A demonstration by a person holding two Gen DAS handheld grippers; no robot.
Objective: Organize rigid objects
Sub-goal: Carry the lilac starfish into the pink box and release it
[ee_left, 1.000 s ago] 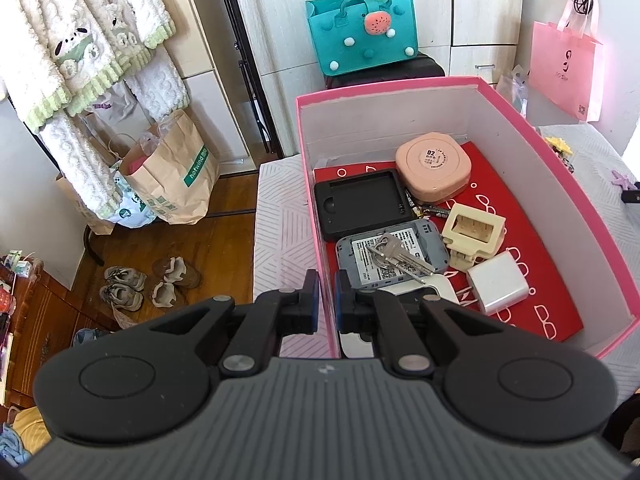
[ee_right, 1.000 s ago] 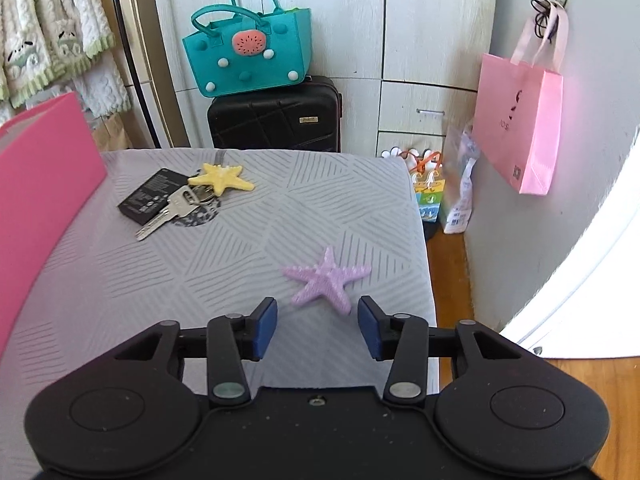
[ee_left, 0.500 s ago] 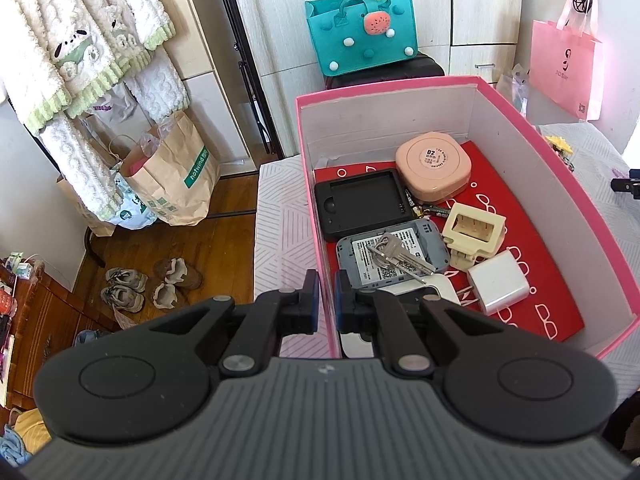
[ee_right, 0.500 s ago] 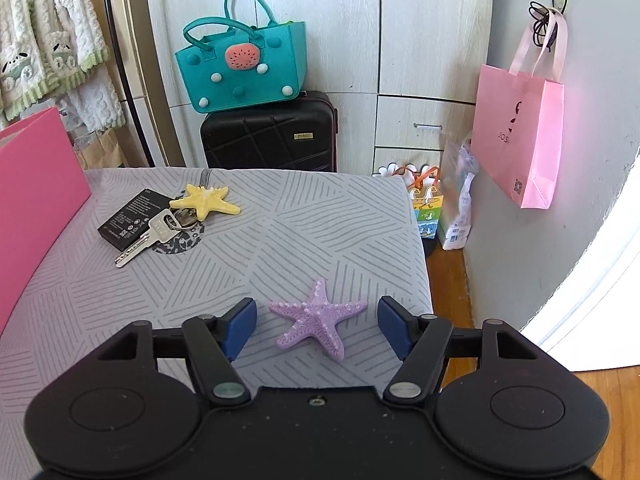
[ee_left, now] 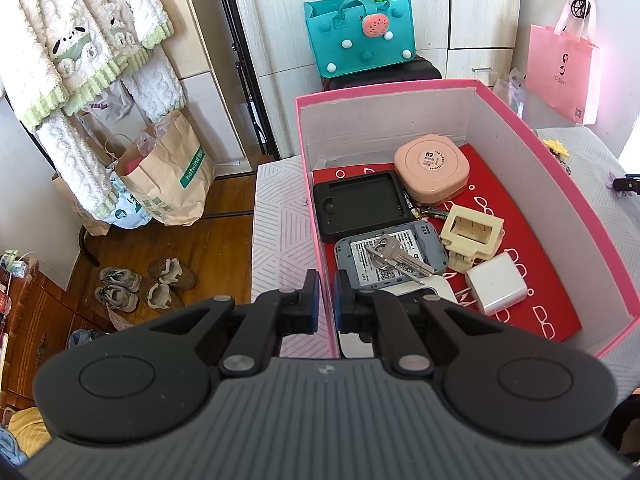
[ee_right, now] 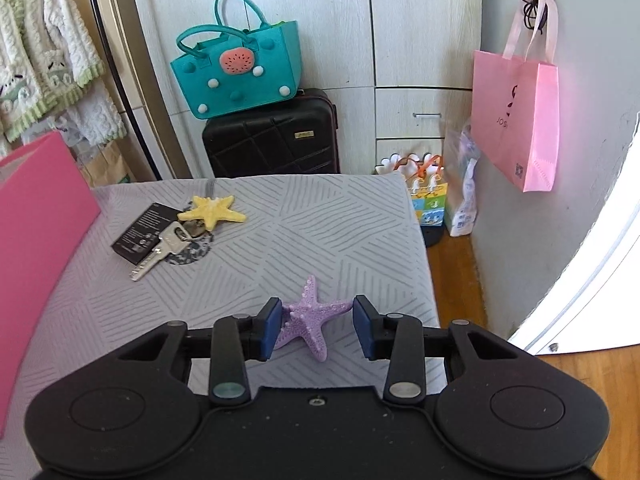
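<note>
Left tongs point(ee_left: 327, 296): drawn together on the near wall of the pink box point(ee_left: 560, 184), one pad outside, one inside. Beyond them in the box: keys point(ee_left: 394, 254) on a grey device point(ee_left: 390, 256), black case point(ee_left: 362, 204), peach case point(ee_left: 431, 170), beige holder point(ee_left: 472, 234), white adapter point(ee_left: 495, 288); a white item directly behind the tongs is mostly hidden. Right tongs point(ee_right: 316, 326): closing, purple starfish point(ee_right: 310, 320) between the pads, left pad touching an arm, right-pad contact unclear. The starfish lies on the tabletop point(ee_right: 328, 232). Ahead-left: yellow starfish point(ee_right: 212, 210), key point(ee_right: 160, 250), black card point(ee_right: 146, 232), partly overlapped.
</note>
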